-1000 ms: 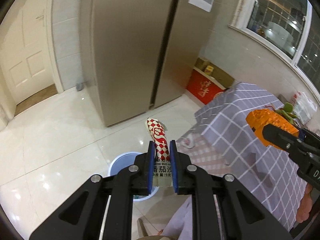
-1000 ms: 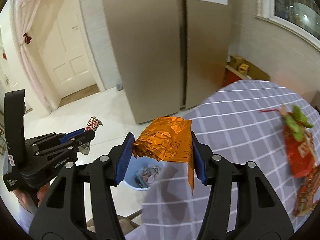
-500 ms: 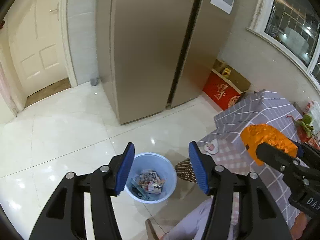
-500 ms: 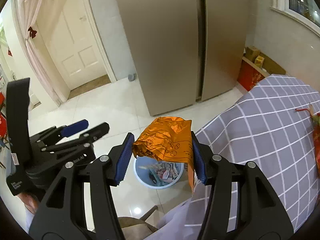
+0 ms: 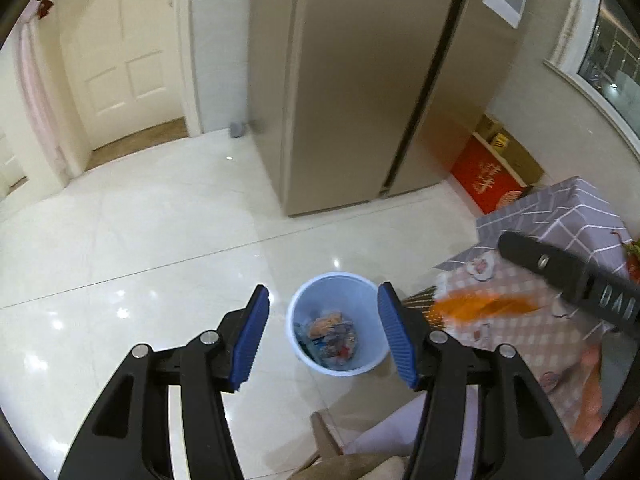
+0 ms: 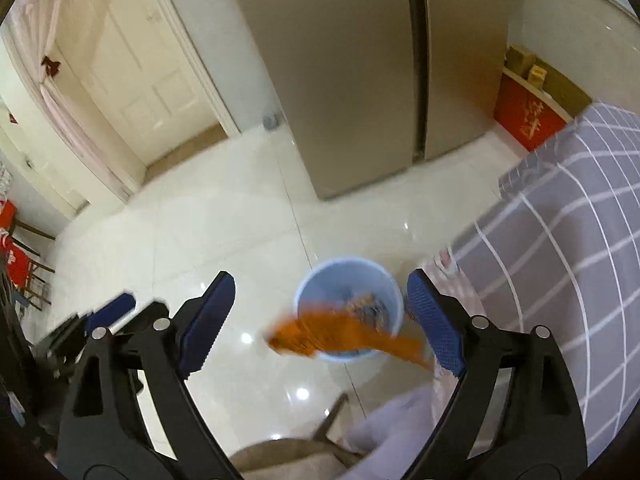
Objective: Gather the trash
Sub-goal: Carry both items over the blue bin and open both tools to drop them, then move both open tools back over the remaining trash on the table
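Note:
A light blue trash bin (image 5: 337, 322) stands on the white tile floor and holds several wrappers; it also shows in the right wrist view (image 6: 347, 292). My left gripper (image 5: 323, 336) is open and empty above the bin. My right gripper (image 6: 322, 320) is open above the bin. An orange wrapper (image 6: 344, 338) is blurred in mid-air between its jaws, falling free over the bin's near rim. The wrapper also shows in the left wrist view (image 5: 484, 307), below the right gripper's finger (image 5: 568, 276).
A table with a grey checked cloth (image 6: 568, 232) stands right of the bin. A bronze fridge (image 5: 360, 80) stands behind, with red boxes (image 5: 490, 180) beside it. A chair back (image 6: 280, 456) is at the bottom edge. A white door (image 5: 124, 52) is at far left.
My left gripper opened and its red-and-white wrapper is gone from its jaws. My right gripper then opened and let go of the orange wrapper, which is falling toward the bin.

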Demonstrator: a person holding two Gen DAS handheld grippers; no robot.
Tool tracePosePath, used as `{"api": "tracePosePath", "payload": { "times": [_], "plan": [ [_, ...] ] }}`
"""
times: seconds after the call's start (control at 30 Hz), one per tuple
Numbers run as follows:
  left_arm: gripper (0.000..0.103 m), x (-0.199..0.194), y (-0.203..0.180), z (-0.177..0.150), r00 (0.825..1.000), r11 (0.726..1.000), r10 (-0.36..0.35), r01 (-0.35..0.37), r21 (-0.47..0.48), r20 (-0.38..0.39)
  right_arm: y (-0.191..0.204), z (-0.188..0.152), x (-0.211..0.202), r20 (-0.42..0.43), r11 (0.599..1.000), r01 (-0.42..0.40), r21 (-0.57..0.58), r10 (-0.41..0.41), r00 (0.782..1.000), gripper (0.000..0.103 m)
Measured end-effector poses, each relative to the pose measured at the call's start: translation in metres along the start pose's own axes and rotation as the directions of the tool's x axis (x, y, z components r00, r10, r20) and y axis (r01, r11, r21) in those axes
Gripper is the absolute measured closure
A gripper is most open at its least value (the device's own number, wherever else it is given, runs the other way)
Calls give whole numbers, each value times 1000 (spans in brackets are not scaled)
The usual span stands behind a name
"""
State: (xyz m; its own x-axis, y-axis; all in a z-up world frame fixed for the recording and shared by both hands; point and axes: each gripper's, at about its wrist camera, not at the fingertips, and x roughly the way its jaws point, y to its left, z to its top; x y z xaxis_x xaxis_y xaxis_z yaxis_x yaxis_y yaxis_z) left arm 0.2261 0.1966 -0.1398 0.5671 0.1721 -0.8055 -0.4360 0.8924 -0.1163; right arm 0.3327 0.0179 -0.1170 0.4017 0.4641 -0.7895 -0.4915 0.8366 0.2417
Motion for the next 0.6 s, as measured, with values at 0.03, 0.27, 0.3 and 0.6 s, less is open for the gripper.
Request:
{"api": "tracePosePath", "payload": {
  "times": [0.03,0.27,0.3,0.6],
  "plan": [
    [47,-1,3,0,1000,1000,13,-13,-8,4,1,0,1,-5,1000,-4,-4,4,1000,16],
    [47,1,12,-6,999,998,41,-41,-58,-5,-4,-18,12,-78,1000,2,4,-1,997,16],
    [47,1,10,-7,999,997,43,-44,-57,-9,-4,-21,13,-86,1000,7,2,-7,996,16],
    [47,-5,-1,-16,999,998,36,-37,-47,-14,2,-37,-7,-89,998,-12,-60,7,996,16]
  ]
}}
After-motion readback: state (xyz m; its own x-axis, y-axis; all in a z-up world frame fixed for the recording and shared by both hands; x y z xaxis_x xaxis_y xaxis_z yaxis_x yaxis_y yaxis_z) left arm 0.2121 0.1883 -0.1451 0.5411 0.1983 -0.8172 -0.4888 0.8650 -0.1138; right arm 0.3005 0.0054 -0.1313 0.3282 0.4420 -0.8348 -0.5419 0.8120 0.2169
